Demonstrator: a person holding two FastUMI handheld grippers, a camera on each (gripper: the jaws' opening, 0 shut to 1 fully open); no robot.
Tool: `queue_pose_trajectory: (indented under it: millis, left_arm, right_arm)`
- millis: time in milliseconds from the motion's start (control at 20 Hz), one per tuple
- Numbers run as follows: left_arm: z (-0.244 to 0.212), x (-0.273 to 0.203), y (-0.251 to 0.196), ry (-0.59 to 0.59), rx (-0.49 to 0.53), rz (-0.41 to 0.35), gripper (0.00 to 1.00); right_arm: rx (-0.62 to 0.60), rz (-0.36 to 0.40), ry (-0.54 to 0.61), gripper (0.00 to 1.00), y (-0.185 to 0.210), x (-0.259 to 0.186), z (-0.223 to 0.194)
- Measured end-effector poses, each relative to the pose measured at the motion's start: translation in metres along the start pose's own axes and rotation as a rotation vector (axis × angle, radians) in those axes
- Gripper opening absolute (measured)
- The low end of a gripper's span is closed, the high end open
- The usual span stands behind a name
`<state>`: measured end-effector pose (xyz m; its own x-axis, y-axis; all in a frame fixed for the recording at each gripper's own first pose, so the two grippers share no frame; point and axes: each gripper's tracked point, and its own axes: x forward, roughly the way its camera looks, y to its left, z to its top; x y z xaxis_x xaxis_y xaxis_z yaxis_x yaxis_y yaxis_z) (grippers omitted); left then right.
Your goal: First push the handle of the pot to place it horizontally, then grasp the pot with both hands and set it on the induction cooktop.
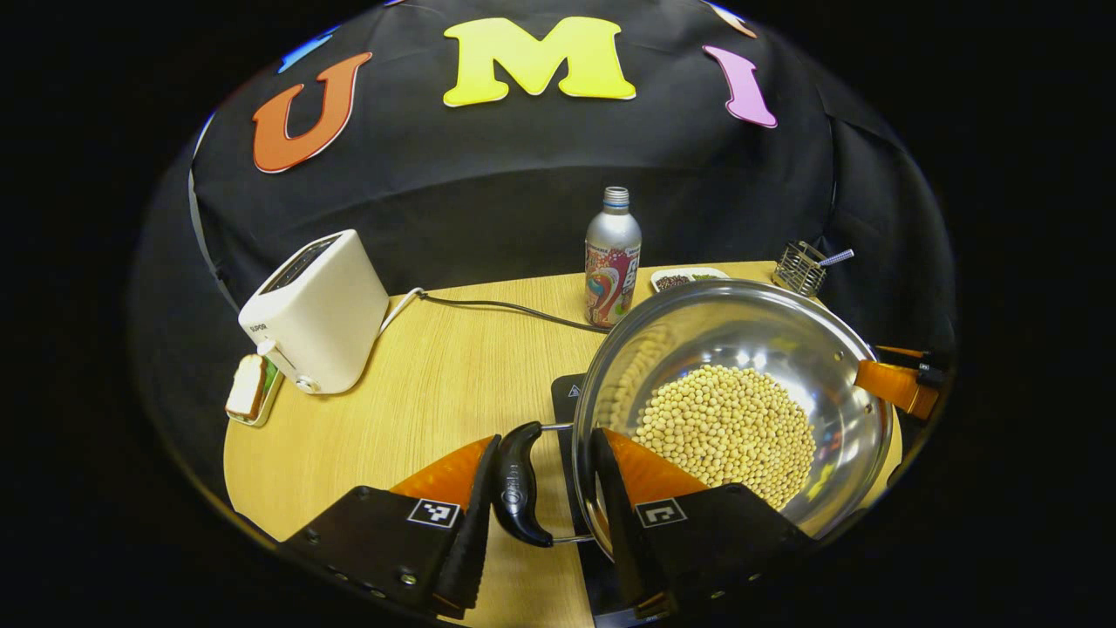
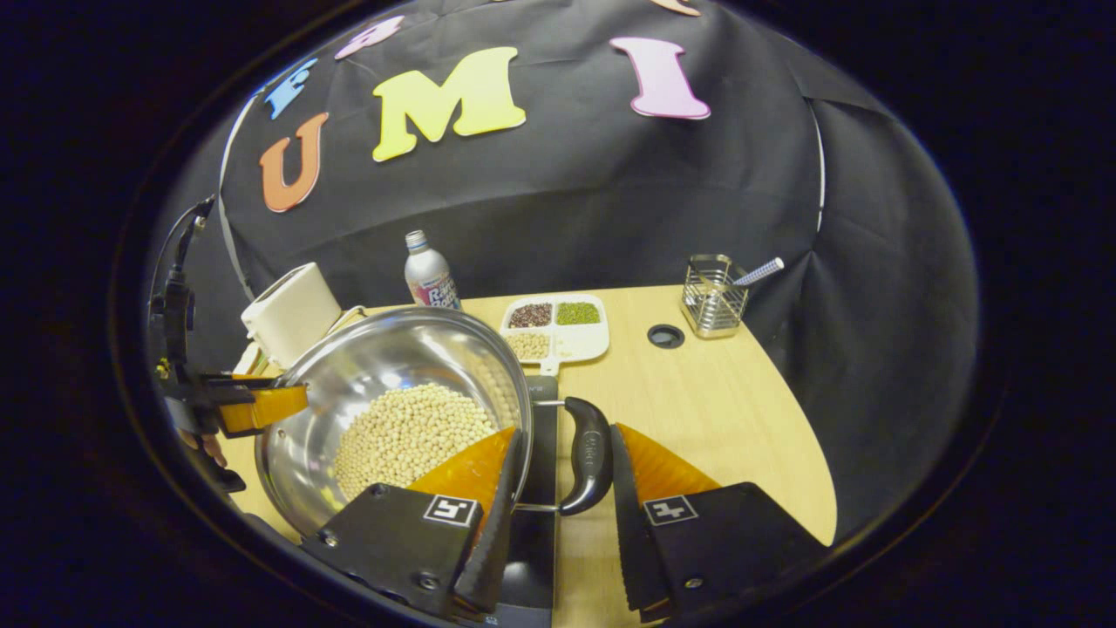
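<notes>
A steel pot [image 1: 724,323] holding pale beans [image 1: 732,427] sits over the black induction cooktop [image 1: 565,392]; whether it rests on it I cannot tell. In the left gripper view, my left gripper [image 1: 545,445] straddles the pot's black left handle [image 1: 519,488], open: one finger touches it and a gap shows at the other. My right gripper [image 1: 898,384] shows at the pot's far rim. In the right gripper view, the right gripper [image 2: 567,432] stands open around the pot's [image 2: 392,358] other handle [image 2: 586,462], above the cooktop [image 2: 542,436]. The left gripper [image 2: 253,406] is at the opposite rim.
On the wooden table [image 1: 436,392] stand a white toaster [image 1: 314,314] with its cable [image 1: 506,305], a metal drink bottle [image 1: 612,262] behind the pot, a divided dish of grains [image 2: 558,327] and a wire holder [image 2: 715,305]. A bread slice [image 1: 248,388] lies at the left edge.
</notes>
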<state>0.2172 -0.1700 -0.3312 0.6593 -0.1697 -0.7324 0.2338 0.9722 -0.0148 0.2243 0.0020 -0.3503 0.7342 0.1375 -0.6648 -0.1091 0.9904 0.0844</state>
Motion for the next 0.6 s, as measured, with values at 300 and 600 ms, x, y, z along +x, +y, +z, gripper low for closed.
queue_pose_trajectory:
  millis: [300,600]
  left_arm:
    - [0.006,0.001,-0.002,-0.077,-0.022,-0.007,0.60]
    - [0.020,-0.016,0.004,-0.191,-0.094,-0.012,0.88]
  right_arm:
    - [0.030,0.037,-0.076,0.60,-0.001,0.003,0.003]
    - [-0.005,-0.019,-0.148,0.75,-0.012,-0.008,0.014]
